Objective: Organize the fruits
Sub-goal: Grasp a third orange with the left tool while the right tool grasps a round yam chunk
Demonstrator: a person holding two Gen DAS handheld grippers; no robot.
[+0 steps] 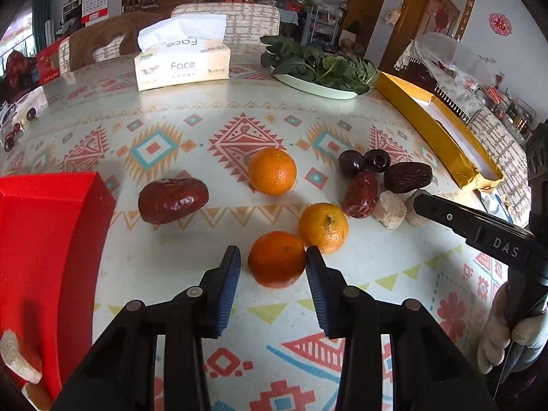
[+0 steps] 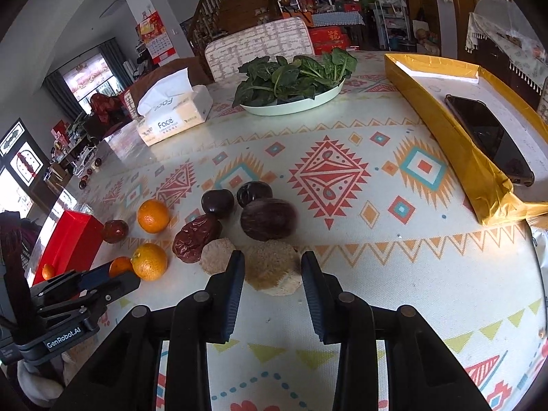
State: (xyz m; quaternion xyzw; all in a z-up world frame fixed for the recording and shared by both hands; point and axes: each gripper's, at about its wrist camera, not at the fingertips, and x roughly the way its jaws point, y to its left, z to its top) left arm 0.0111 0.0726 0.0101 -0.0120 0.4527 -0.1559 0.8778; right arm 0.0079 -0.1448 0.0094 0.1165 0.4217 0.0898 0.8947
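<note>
My left gripper [image 1: 273,257] is open around a small orange [image 1: 276,259] on the table; its right pad touches the fruit, the left pad stands apart. Two more oranges [image 1: 323,227] [image 1: 272,170] lie just beyond. A red date [image 1: 173,200] lies to the left, and several dark dates [image 1: 407,177] to the right. My right gripper [image 2: 273,263] is open around a beige crumbly cake [image 2: 274,269], with a second cake [image 2: 217,255] to its left. A red box [image 1: 44,239] stands at the left.
A gold tray [image 2: 479,185] holding a phone [image 2: 488,137] runs along the right. A plate of spinach [image 2: 294,78] and a tissue pack [image 2: 174,116] stand at the back. Small dark fruits [image 1: 13,133] lie at the far left edge.
</note>
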